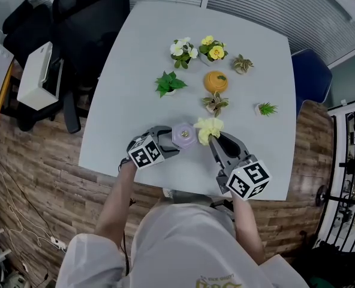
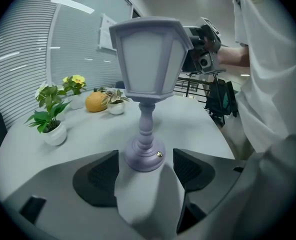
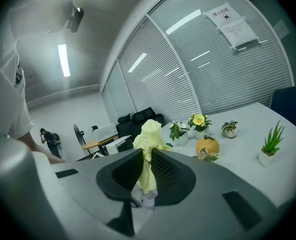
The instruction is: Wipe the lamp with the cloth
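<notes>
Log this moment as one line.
left tool: open around lamp base | right tool: shut on yellow cloth | cloth beside lamp shade

Head view: from above the person, steeply down, whole grey counter in frame. Left tool view: low, just above the counter, faces along its jaws toward the blinds. The lamp is very near, filling the centre. Right tool view: low, tilted up toward blinds and ceiling, cloth right at the lens. All three share the orange pot and yellow flowers. The left tool view also catches the right tool.
</notes>
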Motion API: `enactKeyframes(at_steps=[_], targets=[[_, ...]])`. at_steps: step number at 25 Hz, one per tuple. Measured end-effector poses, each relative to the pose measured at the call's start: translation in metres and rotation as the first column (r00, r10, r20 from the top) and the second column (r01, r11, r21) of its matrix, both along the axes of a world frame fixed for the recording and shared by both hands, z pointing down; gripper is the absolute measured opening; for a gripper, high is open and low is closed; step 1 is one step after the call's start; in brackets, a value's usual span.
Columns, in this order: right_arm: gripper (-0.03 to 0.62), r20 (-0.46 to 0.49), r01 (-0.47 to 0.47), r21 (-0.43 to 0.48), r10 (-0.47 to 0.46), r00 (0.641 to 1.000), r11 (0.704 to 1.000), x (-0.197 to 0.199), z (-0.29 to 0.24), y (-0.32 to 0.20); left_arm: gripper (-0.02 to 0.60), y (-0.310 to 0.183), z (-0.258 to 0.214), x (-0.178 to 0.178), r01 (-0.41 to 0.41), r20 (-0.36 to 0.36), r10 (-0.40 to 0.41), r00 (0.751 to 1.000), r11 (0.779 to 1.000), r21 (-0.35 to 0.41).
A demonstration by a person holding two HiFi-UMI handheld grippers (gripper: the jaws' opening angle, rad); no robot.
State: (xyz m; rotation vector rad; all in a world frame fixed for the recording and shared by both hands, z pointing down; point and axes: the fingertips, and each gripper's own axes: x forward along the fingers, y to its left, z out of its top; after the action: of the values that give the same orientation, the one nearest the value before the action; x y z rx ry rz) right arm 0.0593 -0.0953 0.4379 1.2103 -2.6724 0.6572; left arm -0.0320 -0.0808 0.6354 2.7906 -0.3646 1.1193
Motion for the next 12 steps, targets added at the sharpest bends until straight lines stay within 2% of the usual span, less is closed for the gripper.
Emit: enactKeyframes(at_steps=[4,12], targets=[[0.064,0.005,0.008,-0.005,-0.008,1.0,1.0,0.0,0.001,-0.002,0.319,-0.003,0.005,0.002,-0.028,0.033,0.028,0.999,1.0,0.01],[0.064,0.018,0.01,0.0,-0.01,1.0,1.0,0.001,0.0,-0.003,0.318,-0.008,0.014,0.008,-0.012,0.047,0.011,0.999,0.999,0.032]])
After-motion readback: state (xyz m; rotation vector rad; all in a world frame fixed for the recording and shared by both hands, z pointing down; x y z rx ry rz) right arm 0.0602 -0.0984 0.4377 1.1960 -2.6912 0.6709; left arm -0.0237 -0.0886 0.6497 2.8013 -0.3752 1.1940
